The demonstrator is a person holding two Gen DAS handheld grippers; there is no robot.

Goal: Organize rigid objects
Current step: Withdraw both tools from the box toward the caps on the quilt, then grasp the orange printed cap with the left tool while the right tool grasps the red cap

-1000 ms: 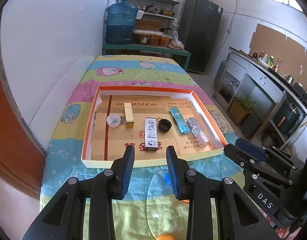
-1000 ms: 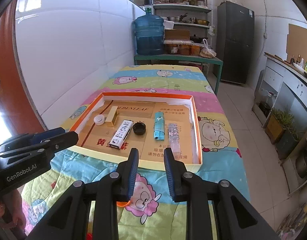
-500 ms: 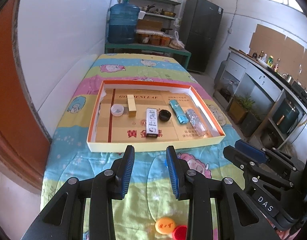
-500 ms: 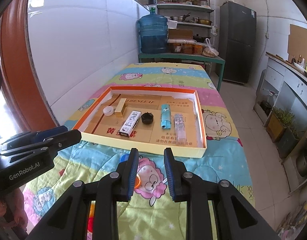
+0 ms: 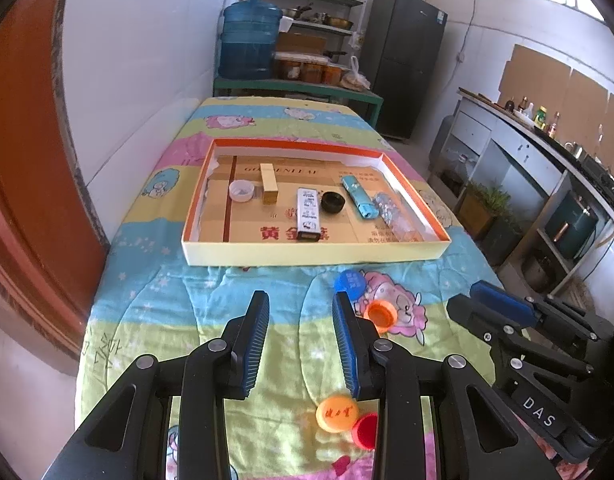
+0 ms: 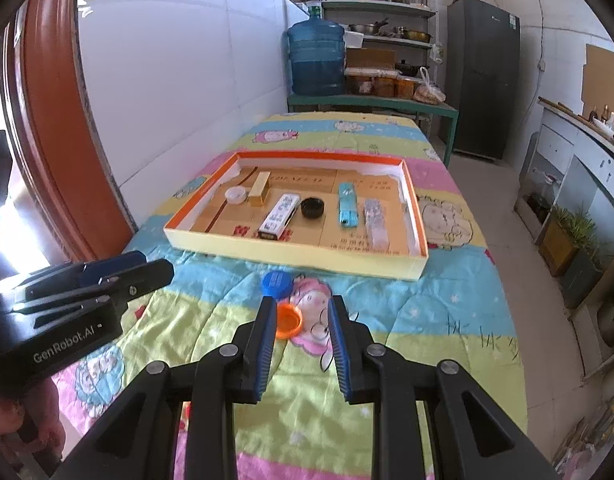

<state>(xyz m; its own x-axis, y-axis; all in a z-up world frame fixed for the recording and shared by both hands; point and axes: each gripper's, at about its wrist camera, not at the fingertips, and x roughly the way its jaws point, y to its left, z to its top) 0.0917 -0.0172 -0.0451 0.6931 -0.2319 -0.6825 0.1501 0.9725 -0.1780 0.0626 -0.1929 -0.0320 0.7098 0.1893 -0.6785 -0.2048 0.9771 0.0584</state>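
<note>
A: L gripper (image 5: pixel 300 305) – status?

B: Jaws apart, nothing btwn them. Hangs over the cartoon quilt (image 5: pixel 179 304), short of the tray. R gripper (image 6: pixel 301 311) same: spread, nothing held, over the quilt on the near side.

A: Tray?

B: Shallow box tray (image 5: pixel 315 253), orange rim, pale yellow outer wall, cardboard floor w/ printed characters. Sits mid-table on the quilt, well ahead of both grippers.

A: Contents, L to R?

B: Left-wrist view: white cap (image 5: pixel 241 191) lying open side up; gold block (image 5: pixel 269 183) just beside it; white printed box (image 5: pixel 307 213) lying flat, long axis toward camera; black cap (image 5: pixel 332 202) just R of that box; teal lighter (image 5: pixel 359 197); clear glittery piece (image 5: pixel 391 210) nearest the R wall. All apart from each other except cap/block, which sit close – can't tell if touching.

A: Loose items outside the tray?

B: Four caps on the quilt. Blue cap (image 5: pixel 350 281) just beyond the tray's near wall. Orange cap (image 5: pixel 382 315) near it, partly behind the L gripper's right finger. Yellow-orange cap (image 5: pixel 337 413) w/ red characters close to camera, red cap (image 5: pixel 365 430) touching or overlapping its edge.

A: R-wrist view agree?

B: Yes. There the blue cap (image 6: pixel 276 282) lies just ahead of the fingertips and the orange cap (image 6: pixel 289 321) is seen btwn the fingers, nearer the left one. Jaws not closed on it; height above it – can't tell.
</note>
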